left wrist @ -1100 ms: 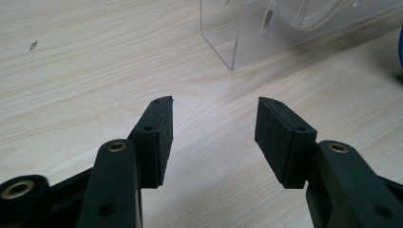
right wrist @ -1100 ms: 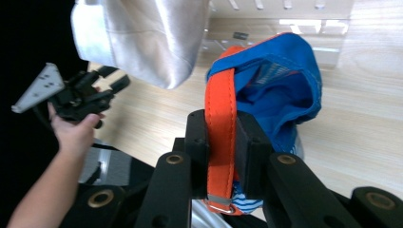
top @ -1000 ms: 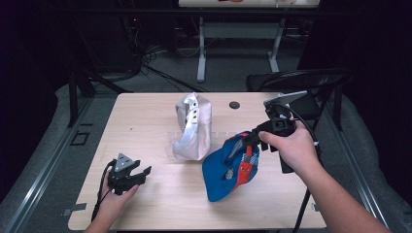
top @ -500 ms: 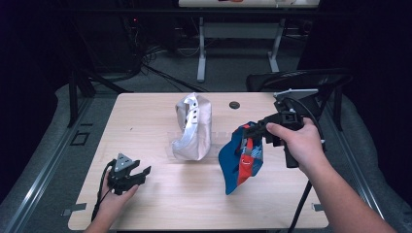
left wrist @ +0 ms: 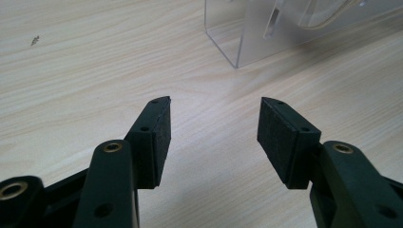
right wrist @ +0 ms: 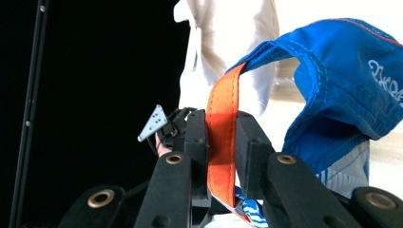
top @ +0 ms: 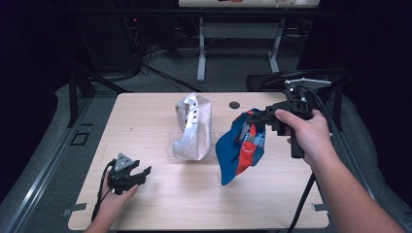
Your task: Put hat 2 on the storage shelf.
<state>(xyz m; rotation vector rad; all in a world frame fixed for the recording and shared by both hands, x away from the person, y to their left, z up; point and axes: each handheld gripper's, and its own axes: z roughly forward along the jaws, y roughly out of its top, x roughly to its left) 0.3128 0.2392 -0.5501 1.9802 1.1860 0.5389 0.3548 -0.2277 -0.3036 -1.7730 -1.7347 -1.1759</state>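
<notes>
A blue cap [top: 232, 151] with an orange strap [right wrist: 221, 142] hangs from my right gripper [top: 252, 118], over the right half of the table. In the right gripper view the jaws of the right gripper [right wrist: 222, 128] are shut on the strap, and the blue cap [right wrist: 342, 71] droops to the right. A white cap [top: 194, 126] sits on a clear stand [left wrist: 266, 33] at the table's middle. My left gripper [top: 144, 175] rests at the front left. In its own view the left gripper [left wrist: 214, 123] is open, its jaws have just been opening, and only bare wood lies between them.
The wooden table [top: 145, 116] has a small dark disc [top: 234, 104] near its far edge. A black chair [top: 301, 77] stands behind the right corner. The white cap [right wrist: 228, 47] is close beyond the blue one. Dark floor surrounds the table.
My right gripper has risen and drawn back to the right, lifting the blue cap so that it hangs by its strap. The left hand has stayed put.
</notes>
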